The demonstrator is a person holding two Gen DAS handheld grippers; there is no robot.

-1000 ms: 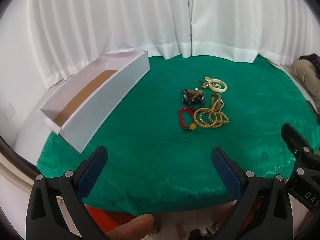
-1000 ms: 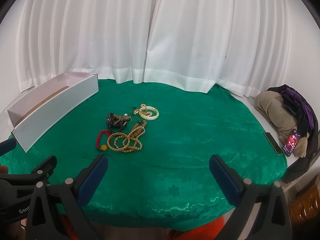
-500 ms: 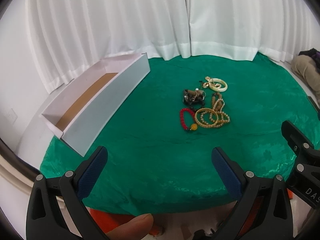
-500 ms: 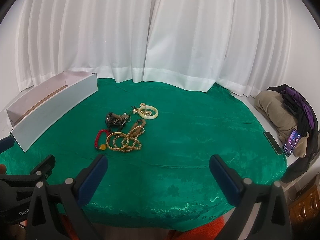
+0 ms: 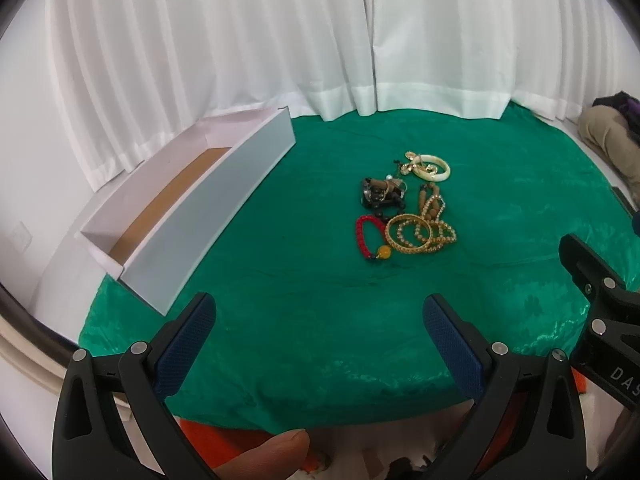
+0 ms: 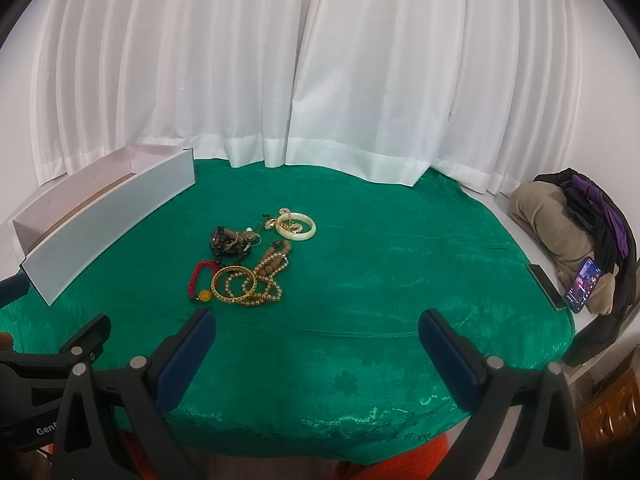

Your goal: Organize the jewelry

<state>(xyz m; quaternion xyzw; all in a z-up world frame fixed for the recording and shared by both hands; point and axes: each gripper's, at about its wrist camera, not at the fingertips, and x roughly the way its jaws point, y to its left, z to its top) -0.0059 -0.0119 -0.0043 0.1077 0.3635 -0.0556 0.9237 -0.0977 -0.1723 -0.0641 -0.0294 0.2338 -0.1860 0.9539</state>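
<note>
A pile of jewelry lies mid-table on the green cloth (image 5: 320, 280): a red bead bracelet (image 5: 363, 235), gold bangles (image 5: 408, 232) with pearl strands, a dark tangled piece (image 5: 380, 194) and a cream bangle (image 5: 434, 166). The same pile shows in the right wrist view, with the red bracelet (image 6: 198, 278), the gold bangles (image 6: 236, 286) and the cream bangle (image 6: 298, 228). A long white open box (image 5: 192, 208) stands at the left; it also shows in the right wrist view (image 6: 108, 220). My left gripper (image 5: 318, 320) is open and empty above the near table edge. My right gripper (image 6: 316, 332) is open and empty there too.
White curtains (image 6: 320, 80) hang behind the table. A bundle of clothes (image 6: 560, 220) and a lit phone (image 6: 582, 284) lie on a ledge at the right. The right gripper shows at the right edge of the left wrist view (image 5: 600, 292).
Both grippers have drifted slightly, the left view shifting a little rightward and nearer. Nothing on the table has moved.
</note>
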